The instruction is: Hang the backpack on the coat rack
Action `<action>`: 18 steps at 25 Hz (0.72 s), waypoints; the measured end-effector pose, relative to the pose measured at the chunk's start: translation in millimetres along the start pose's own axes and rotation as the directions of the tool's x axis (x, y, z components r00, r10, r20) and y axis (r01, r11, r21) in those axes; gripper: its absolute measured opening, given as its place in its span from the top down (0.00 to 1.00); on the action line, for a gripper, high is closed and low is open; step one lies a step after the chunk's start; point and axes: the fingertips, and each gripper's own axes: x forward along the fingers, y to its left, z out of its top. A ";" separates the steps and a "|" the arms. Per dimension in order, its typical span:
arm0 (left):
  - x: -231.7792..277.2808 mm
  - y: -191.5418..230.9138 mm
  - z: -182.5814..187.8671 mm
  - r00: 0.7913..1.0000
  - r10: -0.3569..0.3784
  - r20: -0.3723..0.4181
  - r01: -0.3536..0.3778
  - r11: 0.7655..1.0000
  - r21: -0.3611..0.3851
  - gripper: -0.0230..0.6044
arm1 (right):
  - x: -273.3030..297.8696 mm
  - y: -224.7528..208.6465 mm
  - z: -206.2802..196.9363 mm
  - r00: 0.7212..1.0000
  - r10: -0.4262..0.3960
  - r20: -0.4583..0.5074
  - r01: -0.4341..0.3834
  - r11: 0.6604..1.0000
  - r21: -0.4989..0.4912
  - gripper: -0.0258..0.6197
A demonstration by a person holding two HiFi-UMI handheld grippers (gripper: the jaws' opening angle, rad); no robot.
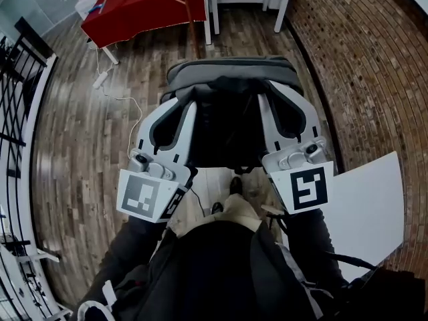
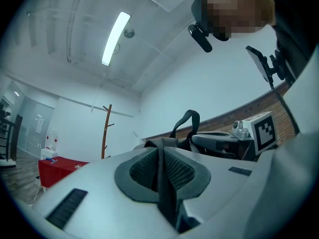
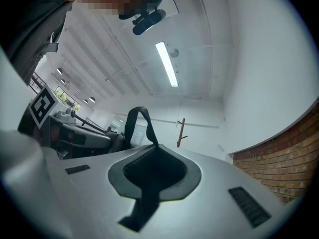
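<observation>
Left tongs on woven backpack strap

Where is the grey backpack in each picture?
Head view: the grey fabric backpack fills the middle.
Left gripper view: bottom middle, strap clamped in the jaws.
Right gripper view: bottom middle, strap clamped too.
Shared landmark: the brown wooden coat rack, in both gripper views.
</observation>
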 end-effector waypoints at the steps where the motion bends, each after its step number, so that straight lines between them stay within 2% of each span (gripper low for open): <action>1: 4.7 6.4 -3.0 1.000 0.008 0.000 -0.008 1.000 0.002 0.89 | 8.1 -1.5 -3.6 1.000 0.004 0.004 -0.004 1.000 0.004 0.93; 7: 40.4 40.5 -19.8 0.997 0.071 0.006 -0.071 0.997 0.002 0.89 | 55.8 -19.5 -30.4 0.999 0.039 0.020 -0.040 0.999 0.026 0.93; 18: 129.2 95.5 -42.2 0.992 0.125 0.030 -0.125 0.992 -0.002 0.89 | 141.8 -72.5 -74.3 0.996 0.081 0.036 -0.082 0.996 0.027 0.93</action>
